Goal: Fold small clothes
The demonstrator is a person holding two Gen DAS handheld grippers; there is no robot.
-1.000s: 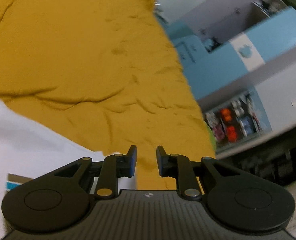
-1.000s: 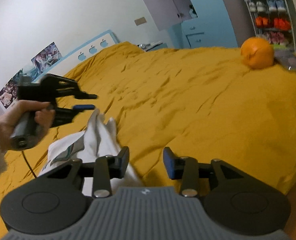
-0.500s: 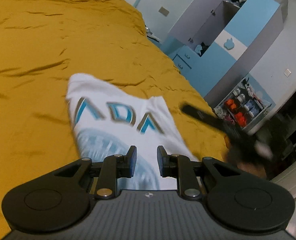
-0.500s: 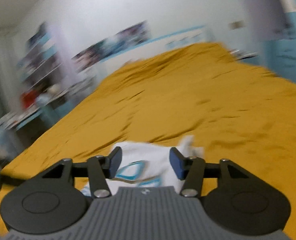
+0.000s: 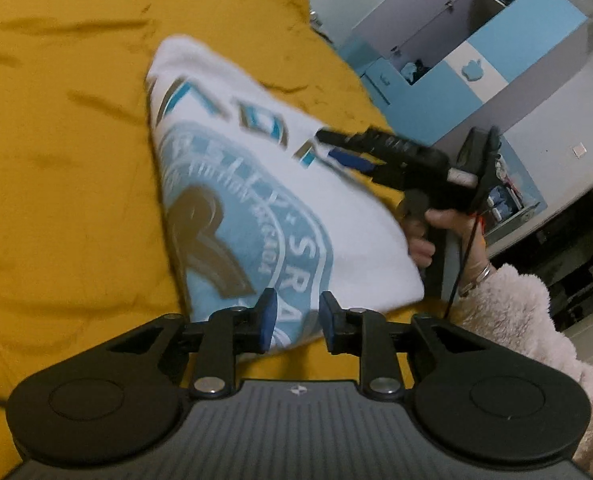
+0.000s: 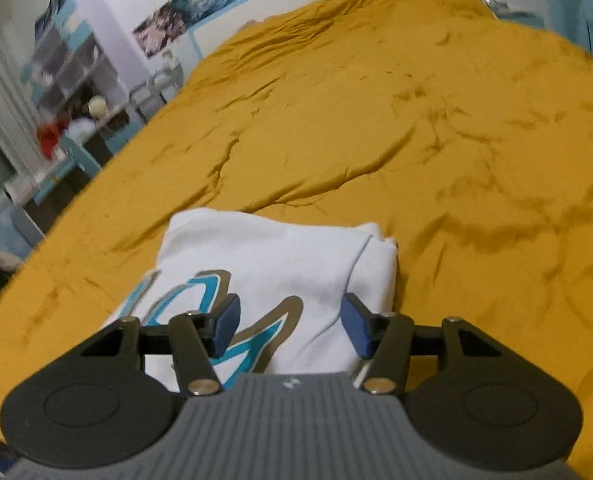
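Across the whole scene you've got a mustard bedspread (image 6: 376, 120), rumpled, with the folded white shirt (image 5: 256, 184) lying flat on it, blue crest print facing up. Blue-and-grey cabinets (image 5: 496, 52) stand past the bed's edge. Left gripper (image 5: 294, 314) sits over the shirt's near edge; its jaws have just been opening, nothing pinched between them. Right gripper (image 6: 290, 322) hangs over the shirt's other side, jaws wide apart and empty, held by a hand (image 5: 448, 236) in a fluffy sleeve (image 5: 516, 312).
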